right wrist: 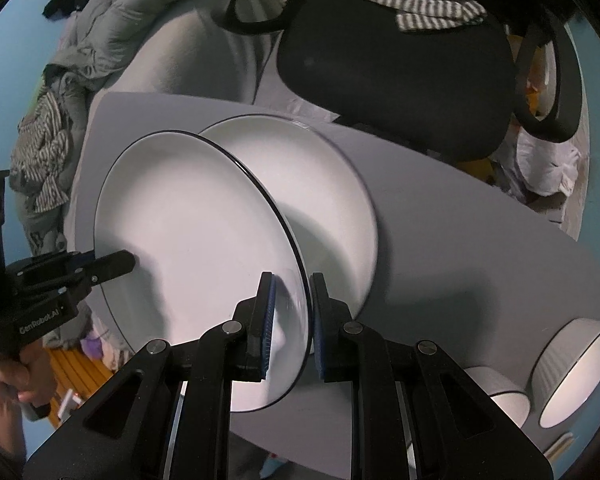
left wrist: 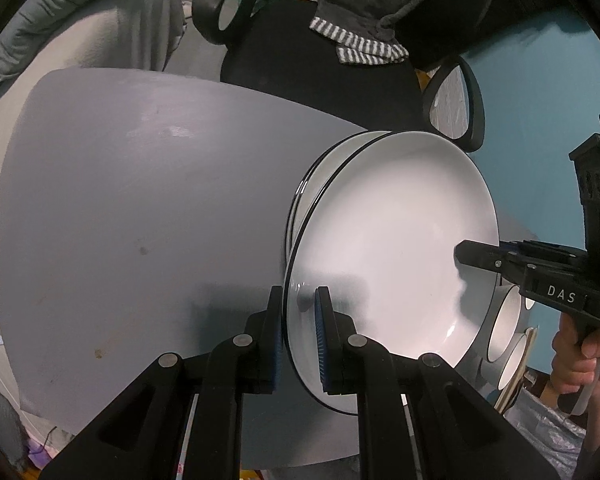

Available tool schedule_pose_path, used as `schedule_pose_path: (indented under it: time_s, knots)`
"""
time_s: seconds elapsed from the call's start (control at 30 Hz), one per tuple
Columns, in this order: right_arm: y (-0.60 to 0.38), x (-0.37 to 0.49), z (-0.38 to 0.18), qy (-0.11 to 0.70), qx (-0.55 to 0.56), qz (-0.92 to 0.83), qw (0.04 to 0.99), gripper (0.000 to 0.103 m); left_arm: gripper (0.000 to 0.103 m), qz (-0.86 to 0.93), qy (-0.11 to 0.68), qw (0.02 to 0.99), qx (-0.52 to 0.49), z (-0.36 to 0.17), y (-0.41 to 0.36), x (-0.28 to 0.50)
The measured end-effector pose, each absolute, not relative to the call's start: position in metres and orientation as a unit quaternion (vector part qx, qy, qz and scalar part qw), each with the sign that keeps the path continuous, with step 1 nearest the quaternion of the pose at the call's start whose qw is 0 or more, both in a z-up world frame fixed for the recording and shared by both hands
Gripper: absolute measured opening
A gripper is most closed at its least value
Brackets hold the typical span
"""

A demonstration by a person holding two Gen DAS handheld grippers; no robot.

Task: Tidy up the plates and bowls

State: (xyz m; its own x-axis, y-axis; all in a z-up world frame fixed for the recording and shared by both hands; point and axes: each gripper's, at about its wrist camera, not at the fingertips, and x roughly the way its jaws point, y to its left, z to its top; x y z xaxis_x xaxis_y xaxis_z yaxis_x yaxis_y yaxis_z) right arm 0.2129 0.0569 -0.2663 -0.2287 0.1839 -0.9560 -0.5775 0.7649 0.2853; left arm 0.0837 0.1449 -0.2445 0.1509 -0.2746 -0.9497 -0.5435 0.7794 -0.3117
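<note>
A white plate with a dark rim (left wrist: 396,240) (right wrist: 196,232) is held off the grey table between both grippers. My left gripper (left wrist: 299,332) has its fingers on either side of the plate's near rim; it also shows in the right wrist view (right wrist: 112,264). My right gripper (right wrist: 290,320) straddles the opposite rim with a small gap at one pad; it shows in the left wrist view (left wrist: 476,258). A stack of similar plates (left wrist: 320,176) (right wrist: 324,200) lies on the table just behind and under the held plate. Two white bowls (right wrist: 576,372) (left wrist: 506,320) stand at the table's edge.
The grey table (left wrist: 140,220) (right wrist: 460,240) spreads left of the plates. A black office chair (left wrist: 320,64) (right wrist: 400,72) with a striped cloth stands behind it. Grey bedding and clothes (right wrist: 92,52) lie beyond the table.
</note>
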Motion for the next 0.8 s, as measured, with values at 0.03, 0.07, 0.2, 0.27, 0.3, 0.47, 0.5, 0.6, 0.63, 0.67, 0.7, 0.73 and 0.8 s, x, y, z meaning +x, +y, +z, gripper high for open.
schedule_pose_path:
  time_s: [0.03,0.07,0.2,0.27,0.3,0.47,0.5,0.6,0.63,0.67,0.7,0.73,0.8]
  knots:
    - [0.055,0.215,-0.268,0.719,-0.137,0.314,0.605,0.017,0.013,0.098,0.646,0.687,-0.318,-0.246,0.144,0.086]
    - [0.054,0.218,-0.269,0.72,-0.138,0.313,0.604,0.017,0.013,0.099,0.647,0.686,-0.319,-0.247,0.143,0.089]
    - [0.053,0.227,-0.275,0.724,-0.14,0.311,0.6,0.017,0.013,0.106,0.653,0.678,-0.321,-0.254,0.141,0.099]
    - [0.053,0.232,-0.278,0.725,-0.14,0.309,0.599,0.017,0.013,0.111,0.655,0.677,-0.318,-0.255,0.14,0.102]
    - [0.054,0.234,-0.279,0.727,-0.14,0.309,0.598,0.017,0.013,0.113,0.656,0.677,-0.314,-0.255,0.14,0.105]
    - [0.058,0.241,-0.284,0.731,-0.135,0.312,0.591,0.017,0.013,0.123,0.665,0.672,-0.302,-0.255,0.142,0.112]
    - [0.059,0.241,-0.285,0.732,-0.136,0.312,0.59,0.017,0.014,0.126,0.668,0.67,-0.298,-0.256,0.141,0.113]
    - [0.06,0.242,-0.29,0.735,-0.138,0.31,0.587,0.017,0.015,0.131,0.676,0.665,-0.29,-0.259,0.14,0.114]
    - [0.061,0.242,-0.291,0.736,-0.139,0.309,0.586,0.017,0.015,0.132,0.678,0.663,-0.289,-0.26,0.139,0.116]
    - [0.061,0.242,-0.293,0.738,-0.14,0.308,0.584,0.017,0.015,0.132,0.68,0.661,-0.289,-0.262,0.138,0.116]
    - [0.06,0.242,-0.294,0.738,-0.141,0.306,0.584,0.017,0.015,0.132,0.681,0.659,-0.289,-0.263,0.137,0.116]
    - [0.06,0.243,-0.295,0.739,-0.142,0.305,0.584,0.017,0.015,0.133,0.682,0.659,-0.288,-0.264,0.136,0.116]
    - [0.061,0.243,-0.295,0.741,-0.144,0.304,0.582,0.017,0.015,0.135,0.682,0.659,-0.288,-0.264,0.135,0.118]
